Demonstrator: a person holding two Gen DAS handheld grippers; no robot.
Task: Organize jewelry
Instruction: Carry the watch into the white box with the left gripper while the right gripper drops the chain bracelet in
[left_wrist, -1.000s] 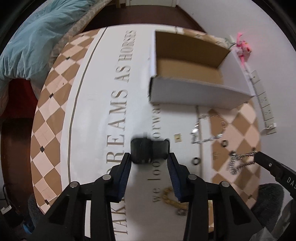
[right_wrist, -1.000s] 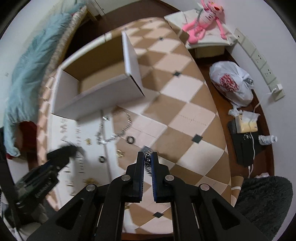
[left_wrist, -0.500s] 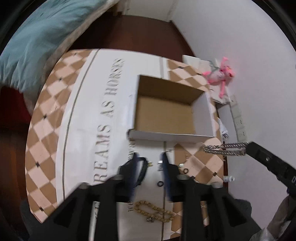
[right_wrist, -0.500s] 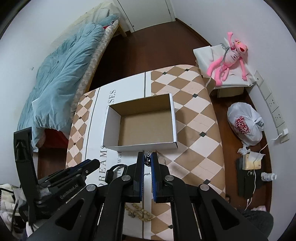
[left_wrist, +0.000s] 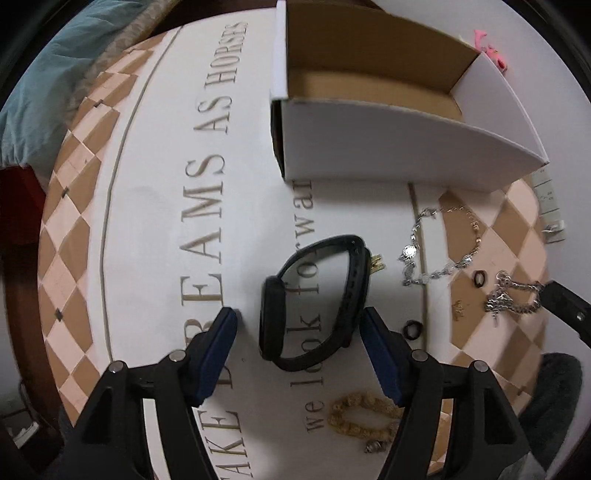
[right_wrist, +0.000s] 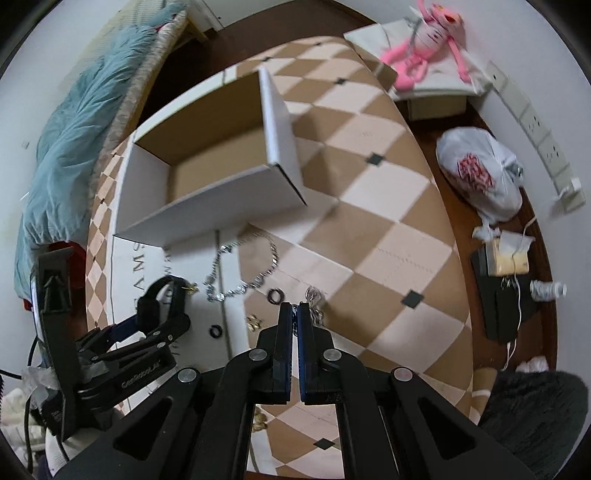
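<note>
Tabletop cloth, large grey serif print: "REAMS AS HORSES" readable, first letter hidden; start of line reads "AKE", cut off by the left gripper.
Tabletop cloth, smaller second line: "we look forwar", runs under the white box.
Left gripper body, right wrist view: white brand print, blurred, not readable for sure.
White plastic bag: red print, unreadable.
Tabletop cloth, right wrist view: "AMS" fragment.

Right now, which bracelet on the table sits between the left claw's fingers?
The black band, looped between the open left claw. The gold beaded bracelet lies nearer; the silver chain farther right.
</note>
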